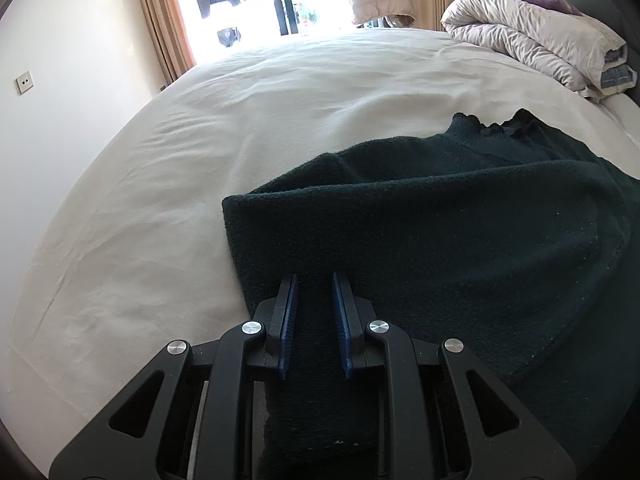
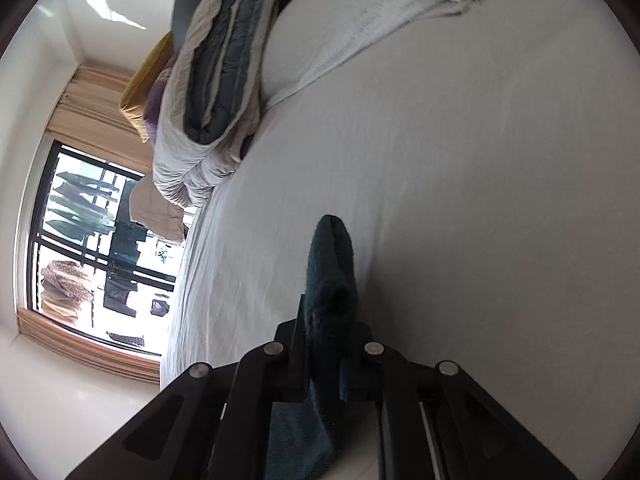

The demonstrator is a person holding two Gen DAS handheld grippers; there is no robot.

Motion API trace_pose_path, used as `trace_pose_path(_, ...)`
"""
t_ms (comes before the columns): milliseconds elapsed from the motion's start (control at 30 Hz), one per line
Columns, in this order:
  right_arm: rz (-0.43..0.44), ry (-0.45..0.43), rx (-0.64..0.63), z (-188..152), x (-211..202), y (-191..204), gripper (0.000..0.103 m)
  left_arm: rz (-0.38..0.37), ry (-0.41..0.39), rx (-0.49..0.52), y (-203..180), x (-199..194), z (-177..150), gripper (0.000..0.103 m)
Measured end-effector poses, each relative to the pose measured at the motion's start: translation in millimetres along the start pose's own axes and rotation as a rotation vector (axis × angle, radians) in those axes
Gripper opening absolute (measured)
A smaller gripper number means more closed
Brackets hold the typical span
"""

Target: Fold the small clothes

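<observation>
While pinching a wad of dark green sweater (image 2: 332,264), right gripper (image 2: 328,320) clamped tight, rolled sideways above the white bed (image 2: 460,200). Left gripper (image 1: 314,280) parted, fabric lying between the fingers, apparently unpinched. Sweater (image 1: 440,232) spread near the bed's front edge, one layer turned over. Folding judged roughly midway; more folds left. Farther back, rolled duvet (image 1: 540,40) by the headboard.

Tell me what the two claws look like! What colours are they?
Both are black plastic. The left claw has two flat fingers lined with ridged blue pads, angular arms with triangle-shaped cutouts, and round silver bolts at the joints. The right claw has the same black arms and silver bolts, with a bit of blue pad showing. No cables, sleeves or markings are visible.
</observation>
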State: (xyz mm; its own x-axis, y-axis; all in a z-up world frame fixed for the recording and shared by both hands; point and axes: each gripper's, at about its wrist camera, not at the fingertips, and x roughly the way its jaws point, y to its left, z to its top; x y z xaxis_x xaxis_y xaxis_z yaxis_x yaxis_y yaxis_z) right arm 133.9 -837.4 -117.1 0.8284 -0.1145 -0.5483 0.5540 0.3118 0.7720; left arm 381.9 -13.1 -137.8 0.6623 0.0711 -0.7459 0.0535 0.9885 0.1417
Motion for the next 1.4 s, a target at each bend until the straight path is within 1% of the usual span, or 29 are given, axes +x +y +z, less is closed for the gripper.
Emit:
trace_pose_path(100, 0.039, 0.018, -0.146, -18.0, -3.5, 53.8, 0.011, -0.002, 0.000, -0.001, 0.1, -0.2, -0.2, 0.019)
trace_pose_path(167, 0.082, 0.039, -0.260, -41.0, -4.5, 99.2, 0.011, -0.005, 0.000, -0.004, 0.4, 0.1, -0.2, 0.019)
trace_pose_path(200, 0.110, 0.056, -0.324, -58.0, -3.9, 127.5, 0.011, -0.005, 0.000, -0.004, 0.3, 0.2, -0.1, 0.019)
trace_pose_path(267, 0.158, 0.089, -0.406, -89.2, -3.0, 167.3, 0.011, -0.009, 0.000, -0.008, 0.7, 0.2, -0.3, 0.019)
trace_pose_path(300, 0.191, 0.116, -0.460, -113.8, -1.4, 192.1, 0.011, -0.012, -0.001, -0.011, 1.0, 0.1, -0.4, 0.019)
trace_pose_path(333, 0.207, 0.139, -0.501, -132.4, 0.7, 207.9, 0.011, -0.015, -0.001, -0.014, 1.5, -0.1, -0.6, 0.019)
trace_pose_path(400, 0.237, 0.199, -0.609, -186.3, 8.9, 246.7, 0.011, -0.022, -0.002, -0.020, 3.1, -0.3, -0.8, 0.019)
trace_pose_path(533, 0.266, 0.291, -0.766, -284.1, 32.3, 294.9, 0.011, -0.037, -0.005, -0.033, 6.8, -0.9, -1.3, 0.019)
trace_pose_path(600, 0.275, 0.341, -0.774, -321.0, 46.8, 305.0, 0.011, -0.045, -0.006, -0.040, 8.8, -1.4, -1.5, 0.019)
trace_pose_path(667, 0.282, 0.381, -0.779, -349.3, 56.5, 307.8, 0.011, -0.056, -0.008, -0.049, 11.2, -1.8, -1.8, 0.019)
trace_pose_path(733, 0.283, 0.409, -0.816, -379.6, 62.8, 312.2, 0.011, -0.070, -0.010, -0.061, 15.1, -2.2, -2.4, 0.019)
trace_pose_path(800, 0.287, 0.433, -0.846, -400.5, 68.2, 317.7, 0.011, -0.079, -0.011, -0.067, 17.4, -3.1, -2.6, 0.019)
trace_pose_path(967, 0.293, 0.472, -0.922, -439.1, 71.8, 327.5, 0.011, -0.095, -0.008, -0.083, 22.2, -7.4, -1.1, 0.019)
trace_pose_path(1033, 0.301, 0.485, -0.952, -453.3, 71.7, 329.1, 0.013, -0.133, -0.003, -0.121, 29.4, -12.8, 2.0, 0.019)
trace_pose_path(1067, 0.302, 0.500, -0.967, -461.9, 74.0, 329.1, 0.014, -0.167, 0.002, -0.160, 35.0, -16.0, 3.1, 0.019)
trace_pose_path(1133, 0.289, 0.522, -0.999, -480.5, 81.1, 326.5, 0.016, -0.260, 0.011, -0.267, 46.2, -22.0, 3.1, 0.019)
trace_pose_path(1200, 0.273, 0.558, -1.004, -496.4, 91.9, 319.7, 0.019, -0.325, 0.016, -0.326, 48.2, -26.6, 5.0, 0.019)
trace_pose_path(1300, 0.241, 0.639, -1.000, -512.0, 111.1, 304.9, 0.033, -0.405, 0.025, -0.325, 37.8, -33.0, 14.7, 0.019)
trace_pose_path(1333, 0.264, 0.639, -0.995, -511.7, 108.6, 302.8, 0.046, -0.433, 0.030, -0.327, 34.1, -34.2, 19.2, 0.019)
trace_pose_path(1367, 0.291, 0.644, -0.988, -509.3, 104.8, 302.0, 0.064, -0.455, 0.034, -0.333, 31.9, -34.6, 23.0, 0.019)
trace_pose_path(1400, 0.312, 0.654, -0.976, -506.1, 100.1, 301.6, 0.071, -0.472, 0.039, -0.342, 29.3, -34.6, 26.2, 0.019)
